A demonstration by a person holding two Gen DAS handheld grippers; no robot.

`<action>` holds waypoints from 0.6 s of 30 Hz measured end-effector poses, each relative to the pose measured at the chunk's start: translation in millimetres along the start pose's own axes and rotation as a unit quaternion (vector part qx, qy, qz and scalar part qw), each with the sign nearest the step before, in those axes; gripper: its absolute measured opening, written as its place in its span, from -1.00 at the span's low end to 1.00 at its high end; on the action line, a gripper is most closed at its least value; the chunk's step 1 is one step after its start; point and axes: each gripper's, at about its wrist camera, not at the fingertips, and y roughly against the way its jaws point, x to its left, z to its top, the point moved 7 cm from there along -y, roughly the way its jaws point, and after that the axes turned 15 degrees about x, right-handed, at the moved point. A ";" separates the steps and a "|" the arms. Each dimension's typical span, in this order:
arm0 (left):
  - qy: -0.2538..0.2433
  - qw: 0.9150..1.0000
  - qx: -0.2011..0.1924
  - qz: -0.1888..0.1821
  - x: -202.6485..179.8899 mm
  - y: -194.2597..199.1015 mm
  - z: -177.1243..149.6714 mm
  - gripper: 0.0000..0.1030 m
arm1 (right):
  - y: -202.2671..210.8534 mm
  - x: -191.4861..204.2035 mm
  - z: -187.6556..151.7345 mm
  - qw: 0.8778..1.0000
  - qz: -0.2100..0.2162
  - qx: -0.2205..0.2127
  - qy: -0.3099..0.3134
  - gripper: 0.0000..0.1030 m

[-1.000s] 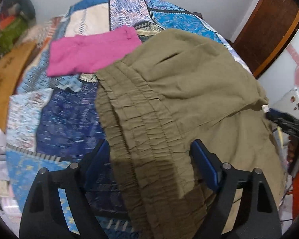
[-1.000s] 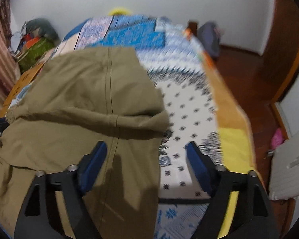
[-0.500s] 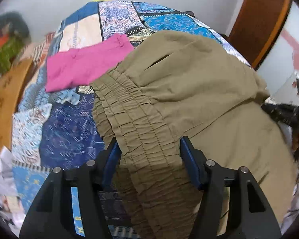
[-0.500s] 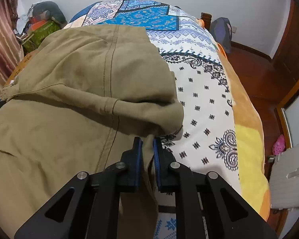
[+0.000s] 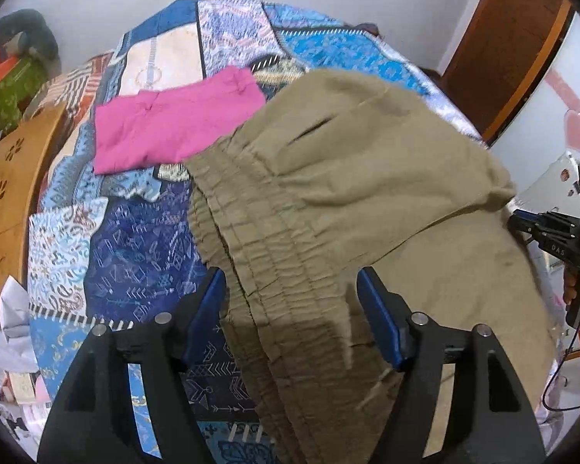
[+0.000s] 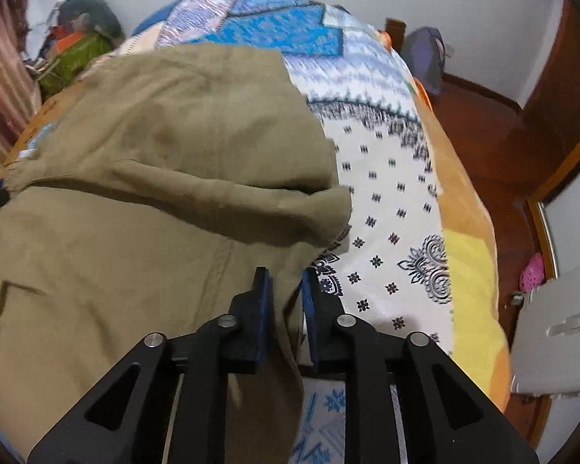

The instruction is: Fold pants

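Patchwork bedding (image 5: 143,255) in blue and white covers a bed in a room with a pale wall and a brown wooden door (image 5: 510,38). On it, the left gripper (image 5: 292,294) points down at the olive pants (image 5: 328,208), and its jaws are opening. The bunched stretchy waistband (image 5: 274,270) lies between the two blue pads (image 5: 379,321), and the cloth fills most of that wide gap, but it is hard to tell if the pads press on it. Out past the waistband, a folded pink cloth (image 5: 174,131) lies flat on the bedding, just touching the top edge of the pants. A wooden board (image 5: 11,193) with flower holes stands at the left side of the bed. The right gripper (image 6: 286,290) sits at the other end of the pants (image 6: 154,178). Its jaws are close together and are opening a little, with a thin edge of the olive cloth pinched between the pads. One part of the pants is folded over on itself, making a thick fold just past this gripper. To the right of the fold lies white bedding (image 6: 394,208) with small dark flowers, then an orange and yellow blanket edge (image 6: 468,263), then a brown floor (image 6: 495,131).
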 end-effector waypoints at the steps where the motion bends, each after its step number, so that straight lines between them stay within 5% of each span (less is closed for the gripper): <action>1: -0.002 1.000 -0.004 -0.001 -1.3 2.9 1.6 0.41 | 8.3 -0.8 3.0 1.000 0.006 -0.013 0.001 -0.51; 4: -0.004 1.000 -0.016 0.005 0.2 7.0 11.5 0.71 | 24.4 -5.1 16.3 0.999 0.013 -0.042 -0.005 -0.25; 7: 0.002 1.000 -0.007 0.014 6.2 -3.5 20.0 0.71 | 29.9 -9.8 35.8 0.998 0.015 -0.065 -0.013 -0.02; 15: 0.060 0.997 0.022 -0.047 17.1 -42.1 30.2 0.70 | -27.8 -12.2 66.0 0.997 0.067 -0.008 -0.039 -0.02; 18: 0.038 0.999 0.013 -0.017 8.3 -44.4 35.5 0.48 | -33.9 -8.1 66.5 0.996 0.083 -0.015 -0.035 -0.39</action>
